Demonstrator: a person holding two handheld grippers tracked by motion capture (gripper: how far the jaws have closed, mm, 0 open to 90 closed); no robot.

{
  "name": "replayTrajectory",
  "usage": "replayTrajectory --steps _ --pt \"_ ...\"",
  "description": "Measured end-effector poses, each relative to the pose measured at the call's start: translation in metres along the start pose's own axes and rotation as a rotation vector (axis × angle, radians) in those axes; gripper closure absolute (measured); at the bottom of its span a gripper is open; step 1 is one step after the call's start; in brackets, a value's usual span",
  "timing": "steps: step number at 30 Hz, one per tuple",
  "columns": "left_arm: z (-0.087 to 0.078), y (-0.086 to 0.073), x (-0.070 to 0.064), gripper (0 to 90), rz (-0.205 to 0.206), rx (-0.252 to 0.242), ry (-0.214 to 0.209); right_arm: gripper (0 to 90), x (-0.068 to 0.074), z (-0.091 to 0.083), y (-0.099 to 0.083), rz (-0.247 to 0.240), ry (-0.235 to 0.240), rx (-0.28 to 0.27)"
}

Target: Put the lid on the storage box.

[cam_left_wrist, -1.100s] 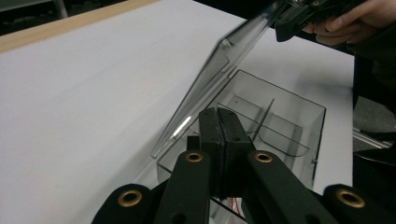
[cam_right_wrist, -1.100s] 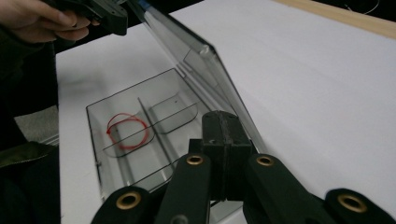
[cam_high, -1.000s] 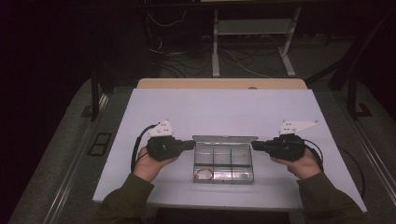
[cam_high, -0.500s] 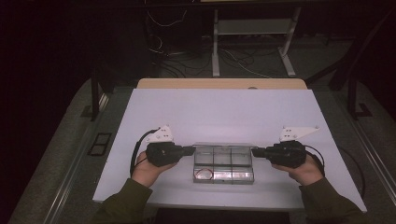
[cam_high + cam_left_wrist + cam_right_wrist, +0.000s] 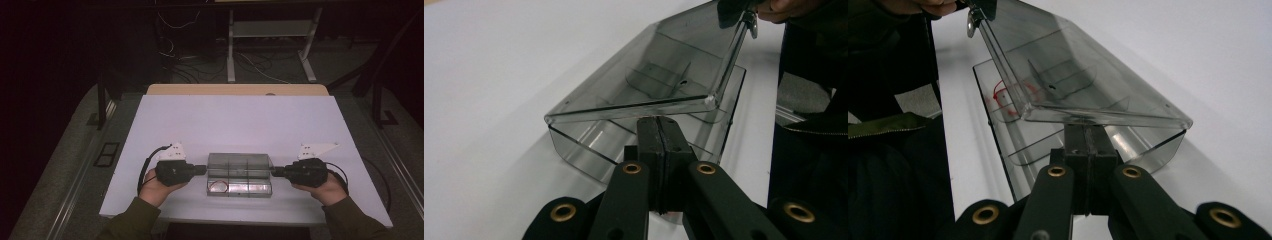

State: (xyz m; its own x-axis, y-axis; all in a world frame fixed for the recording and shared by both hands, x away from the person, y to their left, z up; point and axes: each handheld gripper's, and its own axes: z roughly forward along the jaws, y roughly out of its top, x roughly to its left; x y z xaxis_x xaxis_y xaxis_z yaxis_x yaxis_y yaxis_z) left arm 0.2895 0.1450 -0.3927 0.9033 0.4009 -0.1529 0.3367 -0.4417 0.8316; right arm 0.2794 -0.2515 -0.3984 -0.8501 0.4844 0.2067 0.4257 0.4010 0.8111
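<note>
Right now the clear plastic compartment box (image 5: 240, 175) sits on the white desk (image 5: 240, 120) toward its near edge, at about 6 o'clock from the desk's middle, with its hinged lid (image 5: 649, 75) lifted partway. The left tongs (image 5: 202, 170) are at the box's 9 o'clock end and the right tongs (image 5: 276, 172) at its 3 o'clock end. In each gripper view the jaws are pressed together, their tips tucked just under the lid's raised front lip rather than clamped on it.

That is the weak point, as I judge it: the lid only rests on the closed tips, so a small tilt or uneven lift could let the smooth lip slide off and snap down. Raising one end faster than the other could twist the lid at its hinge. The light base might also lift or skid toward the near edge. Something small and red (image 5: 1003, 95) lies in a near compartment and could be jolted out.
</note>
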Motion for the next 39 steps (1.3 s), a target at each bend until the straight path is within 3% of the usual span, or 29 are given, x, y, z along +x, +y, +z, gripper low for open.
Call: replayTrajectory --steps 15,29,39 --pt "0.009 -0.013 -0.001 89.0 0.001 0.085 -0.024 88.9 0.002 0.01 -0.012 -0.014 -0.01 0.086" --pt "0.019 -0.019 0.001 88.9 -0.011 0.194 -0.013 88.9 -0.002 0.015 -0.019 -0.033 -0.032 0.16" --pt "0.013 -0.018 0.006 87.5 -0.02 0.175 0.01 88.9 -0.004 0.013 -0.019 -0.023 -0.051 0.158"
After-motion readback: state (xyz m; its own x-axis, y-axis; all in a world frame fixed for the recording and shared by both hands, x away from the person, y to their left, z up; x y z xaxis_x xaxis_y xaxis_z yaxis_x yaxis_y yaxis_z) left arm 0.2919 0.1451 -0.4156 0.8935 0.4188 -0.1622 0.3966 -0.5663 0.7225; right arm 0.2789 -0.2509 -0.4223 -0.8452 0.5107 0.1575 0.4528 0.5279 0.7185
